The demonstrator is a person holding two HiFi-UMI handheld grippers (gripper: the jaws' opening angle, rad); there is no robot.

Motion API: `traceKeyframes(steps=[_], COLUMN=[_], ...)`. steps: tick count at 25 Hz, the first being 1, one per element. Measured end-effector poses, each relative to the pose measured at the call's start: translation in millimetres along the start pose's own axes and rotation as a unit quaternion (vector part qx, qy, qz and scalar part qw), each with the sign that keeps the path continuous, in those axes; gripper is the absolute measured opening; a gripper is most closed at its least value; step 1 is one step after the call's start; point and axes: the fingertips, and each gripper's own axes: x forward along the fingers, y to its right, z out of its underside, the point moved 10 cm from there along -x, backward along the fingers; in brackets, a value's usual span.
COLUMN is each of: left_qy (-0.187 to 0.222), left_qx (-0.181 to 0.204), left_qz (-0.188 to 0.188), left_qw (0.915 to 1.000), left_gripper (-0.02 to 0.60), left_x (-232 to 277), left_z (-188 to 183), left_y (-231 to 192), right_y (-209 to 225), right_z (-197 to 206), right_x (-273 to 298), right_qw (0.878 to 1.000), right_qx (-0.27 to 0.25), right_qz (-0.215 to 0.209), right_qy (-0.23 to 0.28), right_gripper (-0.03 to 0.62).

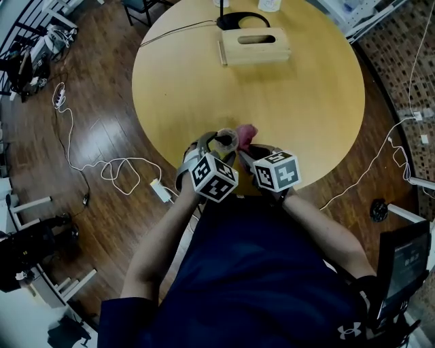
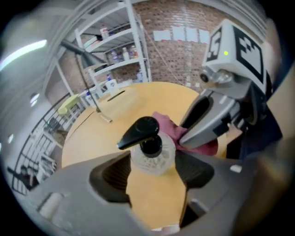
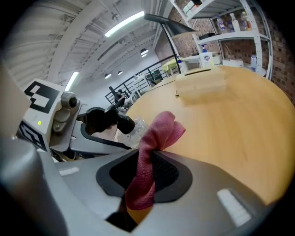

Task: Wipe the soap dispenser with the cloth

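The soap dispenser [image 2: 152, 154], a clear bottle with a black pump, sits between the pads of my left gripper [image 2: 152, 171], which is shut on it just above the round wooden table [image 1: 306, 95]. My right gripper [image 3: 147, 173] is shut on a pink cloth [image 3: 156, 138] whose free end sticks up past the jaws. In the left gripper view the cloth [image 2: 168, 129] lies against the bottle's right side, with the right gripper [image 2: 186, 138] close beside it. From the head view both grippers meet at the table's near edge, round the dispenser [image 1: 224, 141] and the cloth [image 1: 246, 130].
A wooden tissue box [image 1: 255, 46] stands at the far side of the table with a black looped cable [image 1: 241, 19] behind it. White cables and a power strip [image 1: 161, 190] lie on the wooden floor at left. Shelving [image 2: 115, 50] stands beyond the table.
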Motion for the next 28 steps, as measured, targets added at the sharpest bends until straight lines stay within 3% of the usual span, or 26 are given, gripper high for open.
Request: traceKeyframes(steps=[2, 4, 7, 9, 11, 12, 14, 17, 20, 22, 25, 28], left_qy=[0.009, 0.013, 0.019, 0.017, 0.008, 0.002, -0.003, 0.006, 0.019, 0.024, 0.017, 0.003], left_qx=[-0.056, -0.04, 0.074, 0.155, 0.204, 0.21, 0.181, 0.096, 0.022, -0.008, 0.035, 0.138], left_qz=[0.01, 0.025, 0.045, 0.062, 0.078, 0.082, 0.073, 0.026, 0.001, 0.015, 0.057, 0.087], left_qw=[0.9984, 0.9988, 0.9961, 0.9859, 0.9758, 0.9743, 0.9807, 0.995, 0.9996, 0.9996, 0.9976, 0.9866], left_gripper=[0.301, 0.294, 0.287, 0.288, 0.288, 0.291, 0.29, 0.288, 0.282, 0.282, 0.281, 0.298], left_x=[-5, -10, -15, -12, -7, -5, -5, -6, -7, -10, -13, -9], left_z=[3, 6, 3, -2, -7, -8, -8, -7, -7, -6, -4, -7], left_y=[-2, -5, -9, -8, -7, -8, -8, -2, 3, 0, -11, -17], right_y=[0, 7, 16, 24, 30, 29, 17, 0, 0, 7, 16, 26], right_z=[2, 7, 15, 23, 27, 25, 14, 3, 5, 12, 20, 31], right_x=[2, 15, 38, 50, 53, 49, 31, 5, 5, 17, 38, 54], right_qw=[1.0, 0.999, 0.996, 0.994, 0.995, 0.995, 0.998, 1.0, 1.0, 1.0, 0.998, 0.995], right_qx=[-0.009, -0.019, -0.038, -0.034, -0.021, -0.014, -0.008, -0.014, -0.01, -0.008, -0.016, -0.017], right_qz=[0.001, 0.008, 0.029, 0.027, 0.016, 0.011, 0.006, -0.003, -0.005, 0.002, 0.023, 0.02], right_qy=[-0.002, -0.025, -0.075, -0.099, -0.101, -0.093, -0.066, -0.02, -0.007, -0.021, -0.061, -0.093], right_gripper=[0.089, 0.089, 0.089, 0.089, 0.089, 0.089, 0.089, 0.089, 0.089, 0.089, 0.089, 0.089])
